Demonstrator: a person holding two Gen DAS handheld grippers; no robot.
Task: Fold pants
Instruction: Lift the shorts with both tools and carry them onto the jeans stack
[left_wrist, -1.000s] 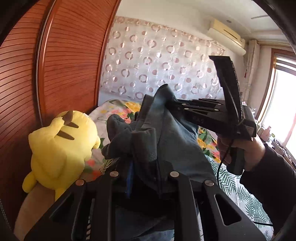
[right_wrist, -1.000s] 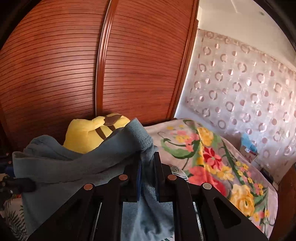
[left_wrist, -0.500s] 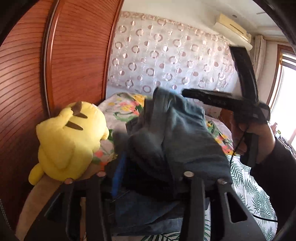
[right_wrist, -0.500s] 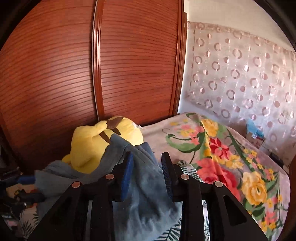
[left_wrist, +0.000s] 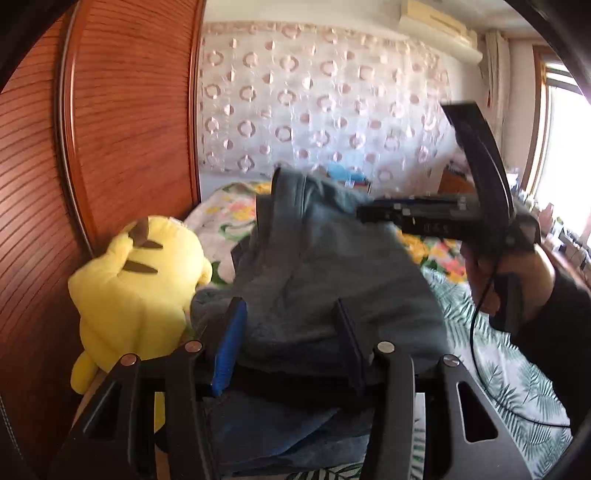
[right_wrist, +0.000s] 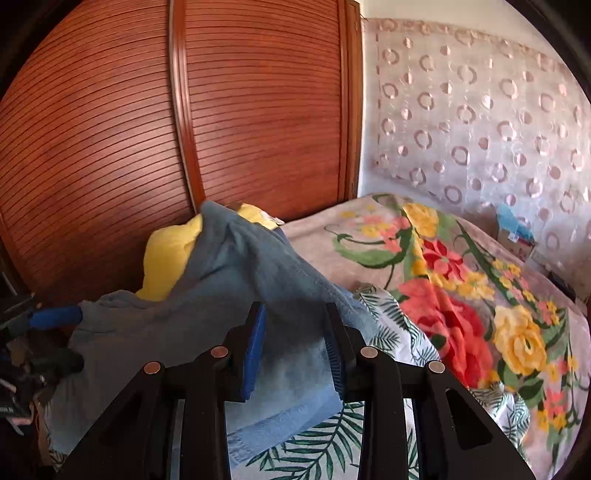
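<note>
The blue-grey pants lie bunched in a heap on the bed; they also show in the right wrist view. My left gripper is open, its jaws standing wide apart around the heap's near edge without pinching it. My right gripper is open too, with the cloth lying between and under its jaws. In the left wrist view the right gripper shows from the side, held by a hand above the pants' right part.
A yellow plush toy sits left of the pants against the wooden wardrobe doors. The bed has a floral blanket and a leaf-print sheet. A patterned curtain hangs behind.
Both grippers have opened and let go of the pants. The cloth has dropped from its raised, stretched position into a heap on the bed.
</note>
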